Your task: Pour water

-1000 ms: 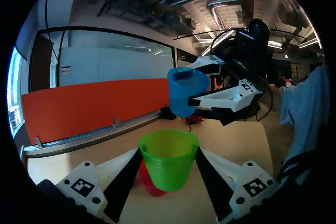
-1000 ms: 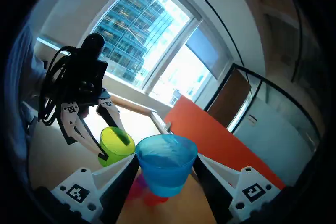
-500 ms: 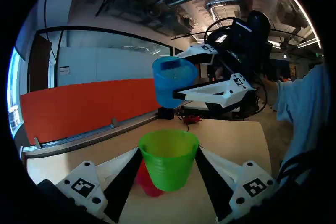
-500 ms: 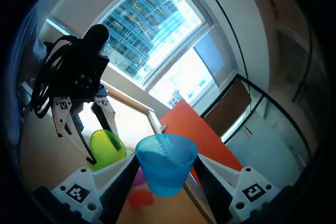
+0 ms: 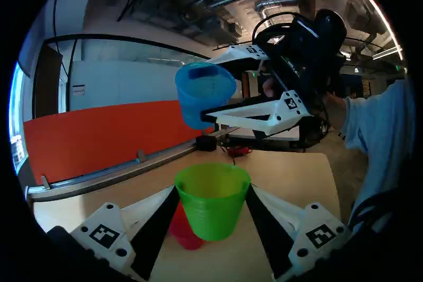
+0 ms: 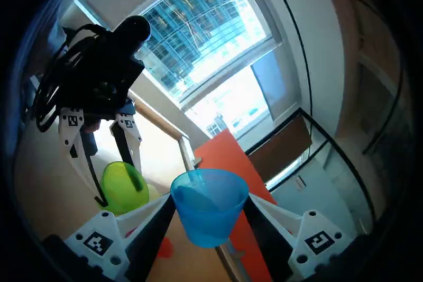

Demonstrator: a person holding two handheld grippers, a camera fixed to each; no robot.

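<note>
Two cups held, one per tongs. Left tongs (image 5: pixel 211 193) closed partway onto green cup (image 5: pixel 212 210), one finger pressing each side; cup upright, mouth up, lifted clear of counter (image 5: pixel 296 173). Red cup (image 5: pixel 182 227) low behind it, mostly hidden by green cup and one finger; standing on counter or not, cannot tell.

Right tongs (image 6: pixel 210 202) likewise clamped on blue cup (image 6: pixel 210 217), both fingers against its walls. From left gripper view: blue cup up high, above and beyond green cup, well apart from it, tipped over with mouth leaning down toward green cup's side. Inside of blue cup, in right gripper view: darker patch along one side; water or shadow, cannot tell.

From right gripper view: green cup down to left of blue cup, gripped between the other tongs' fingers, open mouth turned toward camera.

Sleeve (image 5: pixel 382 139), pale blue, at right edge of left gripper view, behind the tongs carrying blue cup. Orange panel (image 5: pixel 106 134) along far edge of counter. Big window (image 6: pixel 203 33), tower blocks outside, above and beyond green cup.
</note>
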